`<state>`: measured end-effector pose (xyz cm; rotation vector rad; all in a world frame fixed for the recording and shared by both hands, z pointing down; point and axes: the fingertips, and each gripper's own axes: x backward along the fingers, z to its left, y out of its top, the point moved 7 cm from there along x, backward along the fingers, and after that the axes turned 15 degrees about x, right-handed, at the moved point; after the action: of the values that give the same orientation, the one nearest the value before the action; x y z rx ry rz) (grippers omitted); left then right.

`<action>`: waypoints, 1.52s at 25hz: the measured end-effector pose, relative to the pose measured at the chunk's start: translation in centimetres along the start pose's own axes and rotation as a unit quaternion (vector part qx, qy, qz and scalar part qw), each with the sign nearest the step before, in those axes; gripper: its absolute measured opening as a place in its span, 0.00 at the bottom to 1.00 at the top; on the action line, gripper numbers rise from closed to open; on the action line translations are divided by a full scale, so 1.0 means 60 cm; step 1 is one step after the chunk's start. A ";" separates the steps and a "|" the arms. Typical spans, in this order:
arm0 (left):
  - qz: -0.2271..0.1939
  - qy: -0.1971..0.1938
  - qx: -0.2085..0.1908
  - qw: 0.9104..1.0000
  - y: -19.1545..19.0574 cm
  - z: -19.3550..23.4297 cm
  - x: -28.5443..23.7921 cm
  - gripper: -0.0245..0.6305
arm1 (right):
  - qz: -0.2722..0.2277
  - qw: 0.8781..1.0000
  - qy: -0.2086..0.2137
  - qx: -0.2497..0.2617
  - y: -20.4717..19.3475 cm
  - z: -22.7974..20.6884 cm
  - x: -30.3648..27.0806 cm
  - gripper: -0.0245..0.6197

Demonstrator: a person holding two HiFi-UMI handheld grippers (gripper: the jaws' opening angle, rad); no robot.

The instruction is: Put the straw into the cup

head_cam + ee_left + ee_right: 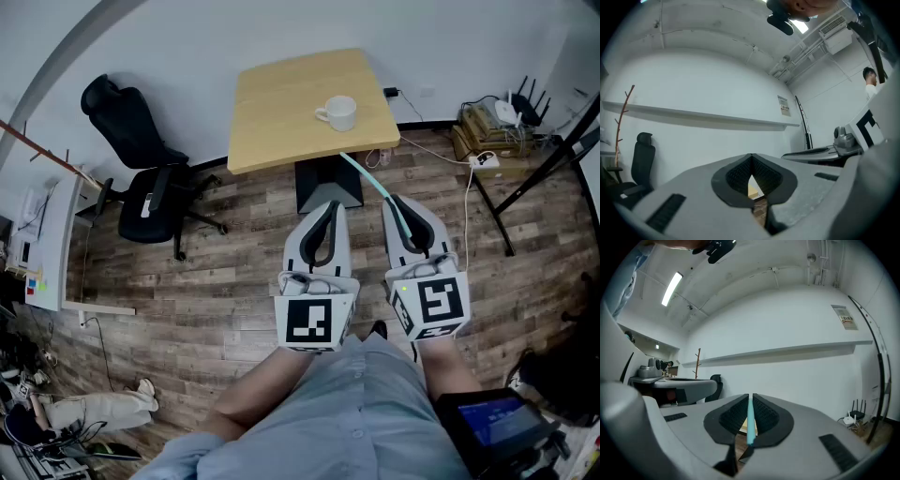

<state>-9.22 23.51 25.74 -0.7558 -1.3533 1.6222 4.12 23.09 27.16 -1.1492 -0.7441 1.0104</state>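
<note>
A white cup (337, 112) with a handle stands on the small wooden table (281, 112), right of its middle. My right gripper (398, 201) is shut on a light blue straw (367, 178), which sticks out past the jaws toward the table's near right corner. In the right gripper view the straw (751, 420) runs upright between the ribbed pads. My left gripper (328, 206) hovers beside it, level, jaws shut with nothing between them (751, 161). Both grippers are held over the floor, short of the table.
A black office chair (145, 178) stands on the wood floor left of the table. A white desk edge (56, 234) lies at far left. Boxes, a router and cables (492, 127) sit at right, beside a black stand leg (492, 211).
</note>
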 end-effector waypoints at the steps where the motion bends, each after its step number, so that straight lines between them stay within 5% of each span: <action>1: 0.002 0.001 0.000 1.000 -0.002 -0.004 -0.002 0.03 | -0.002 1.000 0.002 0.000 -0.001 -0.004 0.002 0.08; 18: 0.010 0.024 -0.017 1.000 -0.040 -0.089 -0.023 0.03 | -0.026 0.999 0.025 -0.023 -0.034 -0.081 0.052 0.08; 28: 0.047 0.038 -0.004 0.998 -0.085 -0.058 -0.058 0.03 | 0.009 0.999 0.030 -0.040 -0.088 -0.093 0.016 0.08; 38: 0.036 0.023 0.012 0.999 -0.077 0.046 -0.177 0.03 | 0.031 0.998 0.024 -0.046 -0.104 -0.116 -0.134 0.08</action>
<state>-5.89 12.94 30.02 -0.8301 -1.2846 1.6649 8.77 12.54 31.48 -1.2774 -0.7267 1.0063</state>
